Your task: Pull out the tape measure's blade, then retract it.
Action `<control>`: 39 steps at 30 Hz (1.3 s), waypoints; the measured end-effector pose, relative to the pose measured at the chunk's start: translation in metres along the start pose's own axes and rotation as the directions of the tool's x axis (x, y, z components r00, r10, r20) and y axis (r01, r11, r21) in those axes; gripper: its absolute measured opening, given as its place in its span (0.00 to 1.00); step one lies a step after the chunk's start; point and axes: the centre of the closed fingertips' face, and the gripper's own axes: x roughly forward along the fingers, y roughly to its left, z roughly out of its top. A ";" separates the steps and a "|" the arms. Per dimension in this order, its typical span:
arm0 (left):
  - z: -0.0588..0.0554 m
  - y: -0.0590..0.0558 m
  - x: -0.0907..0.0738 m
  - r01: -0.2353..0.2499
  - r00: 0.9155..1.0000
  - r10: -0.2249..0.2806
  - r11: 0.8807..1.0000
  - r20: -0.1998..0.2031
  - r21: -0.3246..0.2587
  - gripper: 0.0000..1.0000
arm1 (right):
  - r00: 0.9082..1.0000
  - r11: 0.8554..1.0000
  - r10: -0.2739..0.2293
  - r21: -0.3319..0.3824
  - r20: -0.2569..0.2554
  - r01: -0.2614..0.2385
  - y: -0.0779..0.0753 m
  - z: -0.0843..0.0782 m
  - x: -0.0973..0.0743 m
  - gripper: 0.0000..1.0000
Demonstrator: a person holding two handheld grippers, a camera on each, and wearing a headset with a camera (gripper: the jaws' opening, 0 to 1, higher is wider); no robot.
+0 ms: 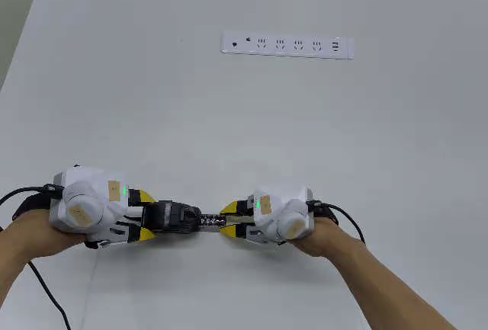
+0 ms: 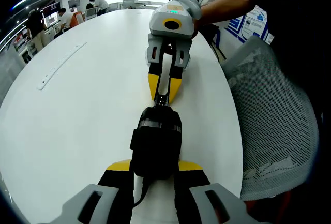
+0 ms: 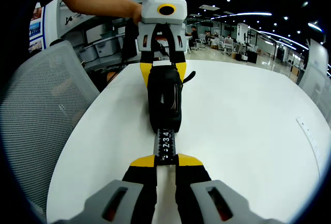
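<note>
Between the right gripper (image 3: 165, 161) jaws: pinched narrow on the blade (image 3: 165, 144) tip, read 2 3 4 there. Straight ahead, had the black tape measure (image 3: 164, 102) clamped in the left gripper (image 2: 155, 164), long axis gripper to gripper. Barely out, so figured pulling straight apart. Couldn't spot any brand.

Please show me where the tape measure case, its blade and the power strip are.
tape measure case (image 2: 156, 141), left gripper view, middle of its black body.
blade (image 3: 165, 145), right gripper view, on the printed numbers.
power strip (image 1: 287, 45), head view, on its middle part.
</note>
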 end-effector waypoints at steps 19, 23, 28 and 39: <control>0.000 0.001 0.001 -0.007 1.000 0.007 1.000 0.008 -0.010 0.26 | 1.000 1.000 -0.001 -0.025 -0.003 0.001 0.001 -0.017 -0.023 0.10; -0.001 0.001 0.002 -0.006 1.000 0.006 1.000 0.008 -0.010 0.26 | 1.000 1.000 0.000 -0.026 -0.006 0.000 0.001 -0.021 -0.026 0.10; -0.002 0.002 0.002 -0.007 1.000 0.007 1.000 0.015 -0.018 0.26 | 1.000 1.000 -0.001 -0.028 -0.009 0.001 0.000 -0.025 -0.030 0.10; -0.003 0.001 0.004 -0.008 1.000 0.008 1.000 0.016 -0.018 0.26 | 1.000 1.000 -0.002 -0.023 -0.018 0.002 0.001 -0.035 -0.040 0.10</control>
